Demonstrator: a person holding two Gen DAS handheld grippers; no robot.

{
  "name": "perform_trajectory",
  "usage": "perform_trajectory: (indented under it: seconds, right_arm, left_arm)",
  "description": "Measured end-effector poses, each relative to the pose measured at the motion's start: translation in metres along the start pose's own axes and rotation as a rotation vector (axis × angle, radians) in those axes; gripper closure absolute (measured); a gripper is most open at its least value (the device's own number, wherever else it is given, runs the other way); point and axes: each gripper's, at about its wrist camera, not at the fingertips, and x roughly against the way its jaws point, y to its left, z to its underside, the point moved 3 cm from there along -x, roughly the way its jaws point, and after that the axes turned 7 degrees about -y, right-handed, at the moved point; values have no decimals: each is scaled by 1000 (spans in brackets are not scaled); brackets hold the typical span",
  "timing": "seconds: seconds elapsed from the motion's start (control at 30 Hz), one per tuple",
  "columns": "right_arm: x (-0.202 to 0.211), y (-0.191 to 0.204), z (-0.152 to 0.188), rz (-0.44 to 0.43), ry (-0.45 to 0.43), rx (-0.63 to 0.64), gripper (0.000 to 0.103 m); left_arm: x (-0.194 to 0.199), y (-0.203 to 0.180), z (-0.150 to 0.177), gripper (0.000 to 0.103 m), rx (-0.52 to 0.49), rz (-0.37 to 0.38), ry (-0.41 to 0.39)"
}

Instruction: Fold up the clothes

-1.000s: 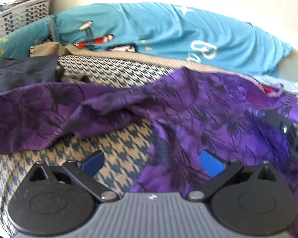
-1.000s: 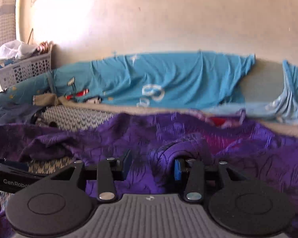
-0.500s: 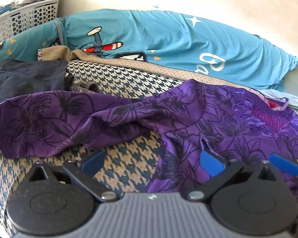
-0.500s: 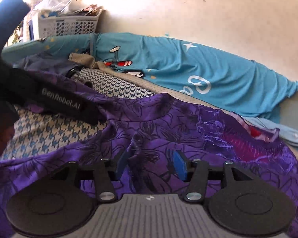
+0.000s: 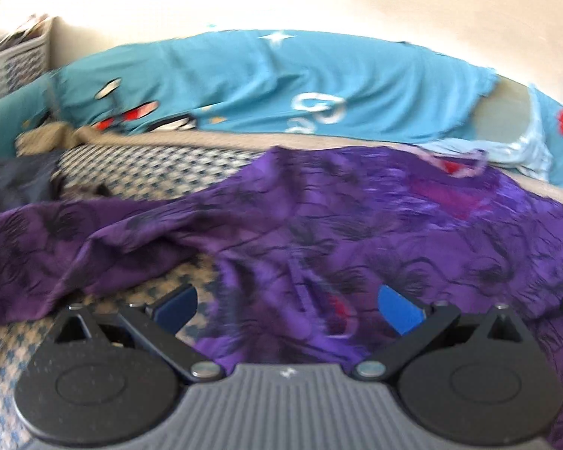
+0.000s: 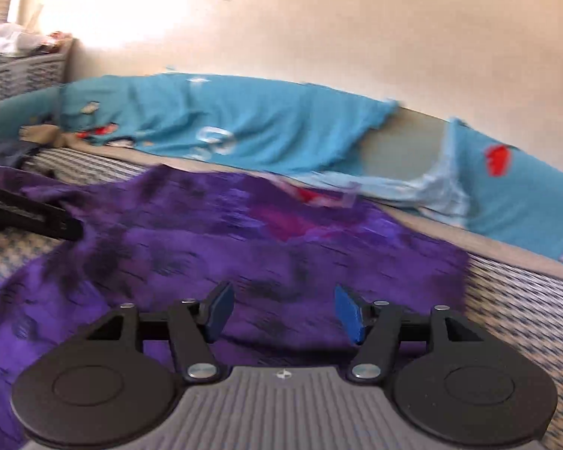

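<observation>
1. Purple garment (image 5: 356,225) with a dark floral print lies spread over the checked bed cover (image 5: 139,172); it fills the middle and lower right of the left wrist view and the middle and lower left of the right wrist view (image 6: 244,243).
2. Looks thin, soft and light, probably a bit slick. Expect it to drape, bunch and slide rather than hold a crease. Nothing fragile.
3. One sleeve or side flap (image 5: 56,247) trails toward the left edge of the left view, rumpled and partly doubled over.
4. Neckline area with a pink-red inner patch (image 5: 446,195) sits toward the upper right of the cloth, close to the blue sheet (image 5: 281,86) along the wall.
5. Left gripper (image 5: 287,305): jaws spread wide, low over the cloth, pinching nothing.
6. Right gripper (image 6: 281,309): jaws opening, cloth beneath them, none caught between the pads.
7. Where to take hold, my call: pinch at a hem edge or sleeve end, one layer only, not mid-panel, since a mid-panel pinch would likely drag up a wad.
8. Risk: both views are blurred, so exact hem lines are hard to pick out.
</observation>
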Motion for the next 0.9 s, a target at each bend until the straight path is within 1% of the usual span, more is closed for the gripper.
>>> perform_trajectory:
  seconds: [0.13,0.23,0.37,0.5,0.63,0.7,0.73,0.8,0.9]
  right_arm:
    - [11,-37,14,100,31,-29,43]
    - [12,-55,26,154,55,-28,42]
    - [4,-69,38,199,86,-4,42]
    - [-9,-79,42,249,93,-7,42]
    - [-24,-83,44,259,89,-54,42]
    - [-31,-83,44,281,87,-68,42]
    - [-34,-84,44,298,89,-73,42]
    - [-39,-88,43,364,103,-86,42]
    - [-32,-100,45,465,129,-142,42]
  left_arm:
    - [-4,-26,1,0,-62,70,-5]
    - [-10,-41,7,0,-96,92,10]
    - [-19,-58,12,0,-146,116,21]
    - [-31,-60,17,0,-148,112,56]
    - [-44,-54,20,0,-127,94,104]
    - [-49,-51,21,0,-114,91,119]
    - [-50,-50,21,0,-109,90,124]
    - [-51,-48,20,0,-114,84,122]
    - [-51,-47,20,0,-122,75,111]
